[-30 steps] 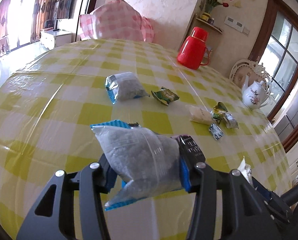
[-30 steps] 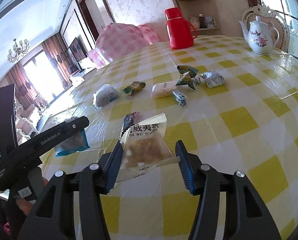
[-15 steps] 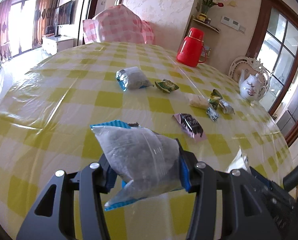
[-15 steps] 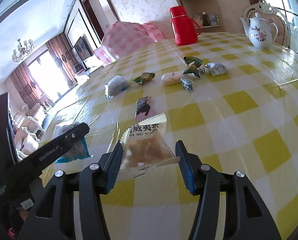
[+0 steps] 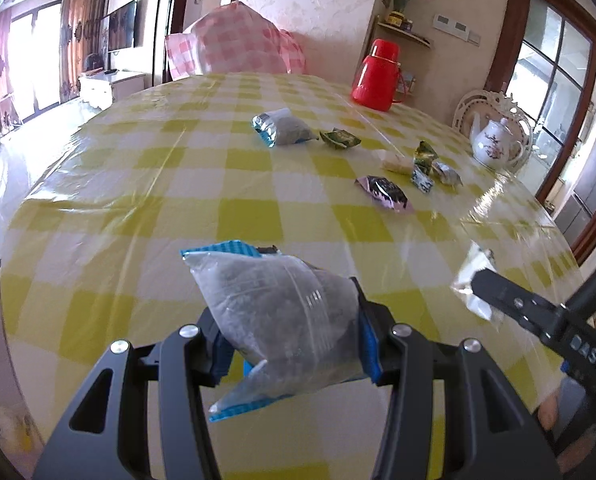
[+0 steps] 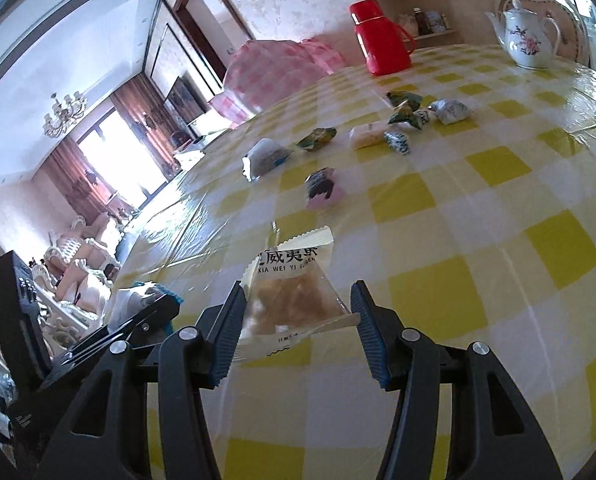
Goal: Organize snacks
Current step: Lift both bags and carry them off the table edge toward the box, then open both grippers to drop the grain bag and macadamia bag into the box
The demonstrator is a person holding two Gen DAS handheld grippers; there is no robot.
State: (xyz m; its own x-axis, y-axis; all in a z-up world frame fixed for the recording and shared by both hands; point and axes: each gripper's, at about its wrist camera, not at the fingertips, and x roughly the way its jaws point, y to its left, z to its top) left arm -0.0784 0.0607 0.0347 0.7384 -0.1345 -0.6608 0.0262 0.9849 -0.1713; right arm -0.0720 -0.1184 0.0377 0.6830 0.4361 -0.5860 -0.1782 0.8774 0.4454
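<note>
Blue-padded, the left gripper (image 5: 294,334) clamps a grey snack bag (image 5: 276,312) while the right gripper (image 6: 298,326) pinches a clear cracker packet (image 6: 294,296), loose snacks ahead.

We see each hand-held gripper as matte black plastic: the left hand-held gripper (image 5: 288,336) and right hand-held gripper (image 6: 299,330) carry ribbed blue pads (image 6: 369,350), silver screws (image 5: 189,331) and triangular cut-outs.

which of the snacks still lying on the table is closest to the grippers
The black snack with the pink wrapper edge. It lies alone, nearer than the silver-blue packet and the cluster of small wrapped snacks toward the teapot.
</note>
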